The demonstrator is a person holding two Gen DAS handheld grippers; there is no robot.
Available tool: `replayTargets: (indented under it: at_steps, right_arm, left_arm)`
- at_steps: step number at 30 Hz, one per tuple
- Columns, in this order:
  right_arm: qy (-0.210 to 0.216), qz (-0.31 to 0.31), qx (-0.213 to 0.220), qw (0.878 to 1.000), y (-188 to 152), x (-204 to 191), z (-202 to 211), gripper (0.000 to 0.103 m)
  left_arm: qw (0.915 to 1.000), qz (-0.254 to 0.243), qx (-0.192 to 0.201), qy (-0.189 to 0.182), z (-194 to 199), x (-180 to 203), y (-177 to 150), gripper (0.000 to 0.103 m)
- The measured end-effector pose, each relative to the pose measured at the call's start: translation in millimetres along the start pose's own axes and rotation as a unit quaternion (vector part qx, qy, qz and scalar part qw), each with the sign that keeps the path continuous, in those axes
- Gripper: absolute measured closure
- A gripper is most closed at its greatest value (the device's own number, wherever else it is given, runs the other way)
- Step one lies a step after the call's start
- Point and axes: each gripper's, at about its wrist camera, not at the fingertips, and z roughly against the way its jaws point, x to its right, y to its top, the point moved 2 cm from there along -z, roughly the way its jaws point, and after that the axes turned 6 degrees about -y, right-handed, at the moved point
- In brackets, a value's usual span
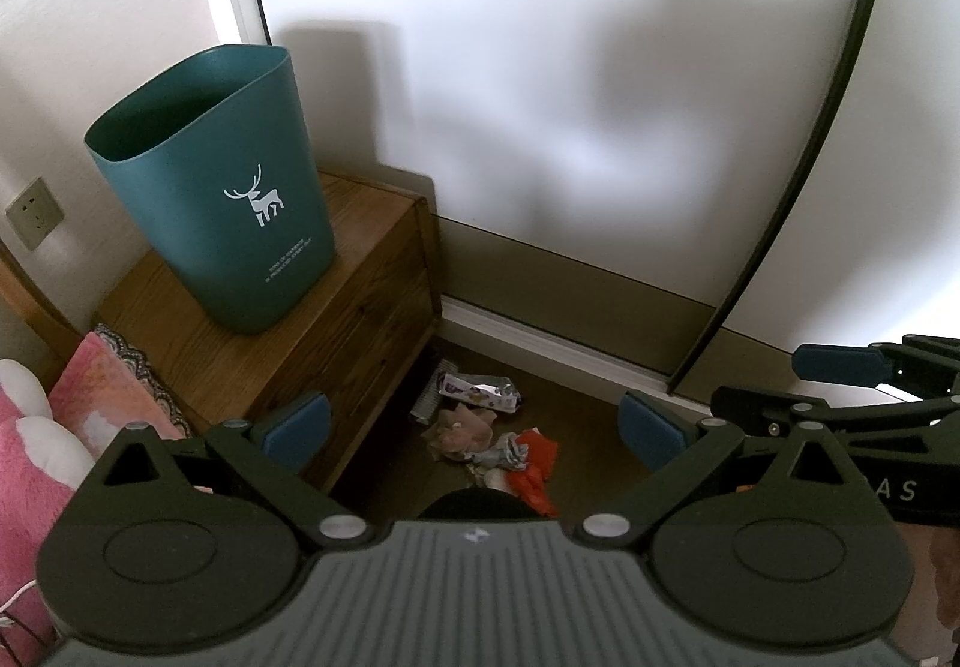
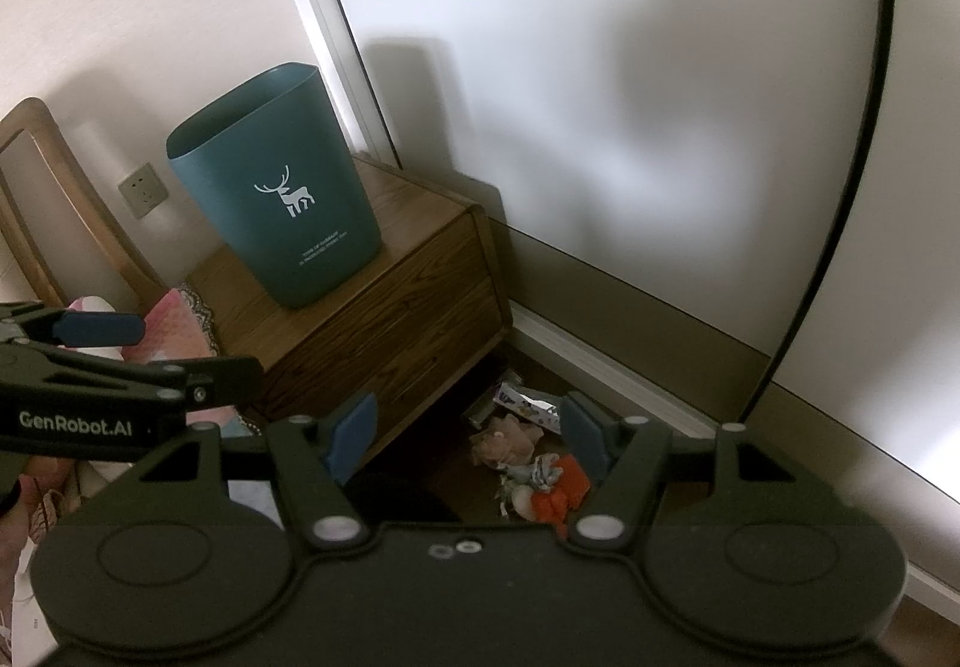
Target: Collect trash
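Teal plastic forms the single trash bin (image 1: 210, 181), which stands upright on the wooden nightstand (image 1: 354, 307) and bears a white deer print. One wall socket (image 1: 34, 213) sits at 9 o'clock from the bin. One pile of trash (image 1: 489, 436) lies on the floor (image 1: 576, 415) at the foot of the nightstand, at 5 o'clock from the bin; the distinguishable pieces are one printed wrapper (image 1: 480, 394), one pinkish crumpled piece (image 1: 462, 427) and one orange-red scrap (image 1: 534, 466) (other pieces are too tangled to count).

View differences: the left wrist view shows pink bedding (image 1: 72, 427) at 8 o'clock; the right wrist view shows a wooden bed frame (image 2: 42, 175) at 9 o'clock and the lettering "GenRobot.AI" on the other unit.

Two hand-held grippers are present. Left hand-held gripper (image 1: 474, 424): blue pads spread wide, nothing between them, raised above the trash. Right hand-held gripper (image 2: 465, 436): pads spread apart, holding nothing, also above the pile. Neither touches the trash or the bin.
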Motion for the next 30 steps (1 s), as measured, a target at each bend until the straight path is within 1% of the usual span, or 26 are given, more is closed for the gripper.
replayTargets:
  at_steps: [9,15,20,23,27,30]
  right_arm:
    - [0.0,0.001,-0.002,1.0,-1.0,0.2,-3.7,0.036]
    - [-0.001,0.003,-0.006,1.0,-1.1,2.1,-19.2,0.036]
    - [-0.01,0.018,-0.004,1.0,4.1,13.4,-44.0,0.036]
    - [-0.002,0.017,0.0,1.0,10.2,26.5,-65.2,0.036]
    - [-0.002,0.026,-0.001,1.0,17.5,35.0,-102.4,0.036]
    - [0.013,0.026,-0.013,0.999,21.7,42.9,-137.9,0.036]
  left_arm:
    - [1.0,-0.004,0.005,-0.003,-4.3,1.2,1.0,0.0]
    - [0.9999,-0.001,0.007,-0.009,-20.4,-7.5,4.3,0.0]
    - [0.9996,0.003,0.02,-0.02,-50.6,-19.5,13.5,0.0]
    - [0.999,0.006,0.033,-0.028,-75.4,-28.2,21.8,0.0]
    - [0.9987,0.008,0.05,-0.009,-116.5,-47.2,33.9,0.0]
    - [0.9982,0.016,0.058,0.009,-150.8,-63.9,39.1,0.0]
